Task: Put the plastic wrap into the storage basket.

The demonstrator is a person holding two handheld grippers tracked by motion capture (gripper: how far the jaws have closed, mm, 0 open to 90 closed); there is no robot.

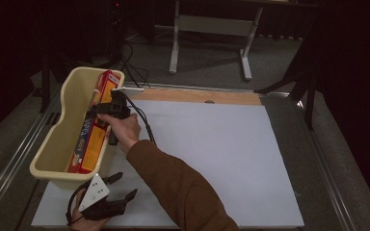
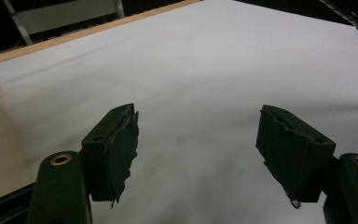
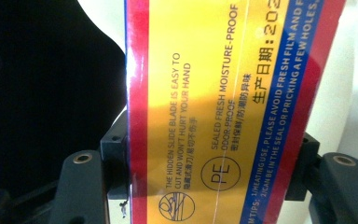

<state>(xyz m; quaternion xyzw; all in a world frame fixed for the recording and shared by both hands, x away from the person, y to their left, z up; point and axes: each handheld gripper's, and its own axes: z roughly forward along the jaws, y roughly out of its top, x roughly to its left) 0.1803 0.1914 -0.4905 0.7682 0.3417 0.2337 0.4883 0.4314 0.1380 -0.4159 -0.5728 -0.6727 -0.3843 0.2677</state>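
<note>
A long red, yellow and blue film box (image 1: 94, 139) lies lengthwise in a cream plastic basket (image 1: 47, 155) at the table's left. My right gripper (image 1: 101, 113) reaches over the basket's near rim, with its jaws on the two sides of the box. In the right gripper view the box (image 3: 214, 102) sits between the black jaws of that gripper (image 3: 212, 144), printed face toward the camera. My left gripper (image 1: 126, 184) rests low at the front left on the white board, open. The left gripper view shows it (image 2: 198, 114) spread wide with nothing between its jaws.
A large white board (image 1: 212, 144) covers the table, with a wooden strip (image 1: 197, 96) along its far edge. The right gripper's cable (image 1: 147, 125) trails across the board. A white table frame (image 1: 212, 24) stands on the floor behind. Metal rails run down both table sides.
</note>
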